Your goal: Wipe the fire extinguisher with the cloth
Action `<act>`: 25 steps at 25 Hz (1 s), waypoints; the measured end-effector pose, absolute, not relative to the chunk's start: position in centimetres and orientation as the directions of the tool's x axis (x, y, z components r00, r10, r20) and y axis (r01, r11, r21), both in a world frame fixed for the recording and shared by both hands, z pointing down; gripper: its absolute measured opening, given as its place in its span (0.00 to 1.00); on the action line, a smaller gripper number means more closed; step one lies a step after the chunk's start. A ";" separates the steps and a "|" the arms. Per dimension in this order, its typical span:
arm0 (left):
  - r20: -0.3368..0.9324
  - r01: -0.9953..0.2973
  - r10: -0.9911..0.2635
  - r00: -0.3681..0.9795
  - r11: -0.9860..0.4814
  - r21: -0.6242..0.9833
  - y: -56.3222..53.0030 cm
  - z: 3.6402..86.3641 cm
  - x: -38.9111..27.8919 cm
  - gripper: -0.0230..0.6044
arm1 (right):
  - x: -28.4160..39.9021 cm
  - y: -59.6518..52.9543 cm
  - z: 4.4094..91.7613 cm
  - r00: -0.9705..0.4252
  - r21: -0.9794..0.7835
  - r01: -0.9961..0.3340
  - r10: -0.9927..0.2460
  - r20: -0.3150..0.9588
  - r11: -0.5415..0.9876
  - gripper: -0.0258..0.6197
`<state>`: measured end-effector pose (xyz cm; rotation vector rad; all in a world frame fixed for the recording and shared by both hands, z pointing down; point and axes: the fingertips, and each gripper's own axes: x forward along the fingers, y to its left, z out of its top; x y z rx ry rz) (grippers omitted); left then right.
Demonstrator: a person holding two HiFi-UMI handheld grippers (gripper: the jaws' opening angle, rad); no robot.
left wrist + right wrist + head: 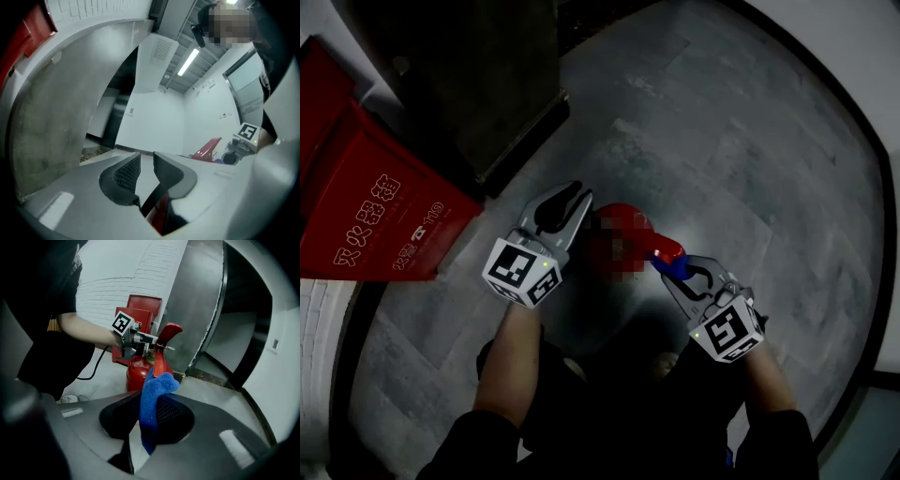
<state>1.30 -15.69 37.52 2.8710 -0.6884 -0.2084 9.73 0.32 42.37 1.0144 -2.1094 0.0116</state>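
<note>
right gripper (147, 404) clamped on blue cloth (154, 387) | fire extinguisher (138, 373) just ahead of its jaws | left gripper (146, 159) at the extinguisher's top, jaws narrowly apart, pads bare | risk: unclamped, it may tip under the wipe; cloth may pull free

Red box (375, 220) beside dark column (478, 75); grey tiled floor (722, 141).

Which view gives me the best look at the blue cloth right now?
Right gripper view: the blue cloth fills the centre, pinched by the right gripper. Head view shows only a blue corner at that gripper's tips; left gripper view, at most a distant speck.
</note>
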 end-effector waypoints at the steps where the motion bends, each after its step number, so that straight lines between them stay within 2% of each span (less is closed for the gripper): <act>1: -0.099 -0.432 -0.461 0.882 -0.874 0.223 -15.9 37.7 1.2 0.17 | 9.5 0.7 42.5 -0.369 0.308 -0.663 -0.656 0.659 0.683 0.15; 6: -0.081 -0.429 -0.454 0.887 -0.877 0.219 -16.5 38.3 1.0 0.17 | 6.4 2.2 42.8 -0.407 0.257 -0.677 -0.641 0.650 0.690 0.15; 19: 0.013 -0.387 -0.390 0.921 -0.909 0.157 -14.8 40.3 0.0 0.17 | 1.8 -1.8 38.8 -0.421 0.210 -0.766 -0.722 0.549 0.607 0.15; 25: -0.018 -0.369 -0.379 0.925 -0.909 0.192 -14.6 39.5 0.2 0.17 | 0.6 -3.0 38.6 -0.355 0.226 -0.821 -0.778 0.518 0.524 0.15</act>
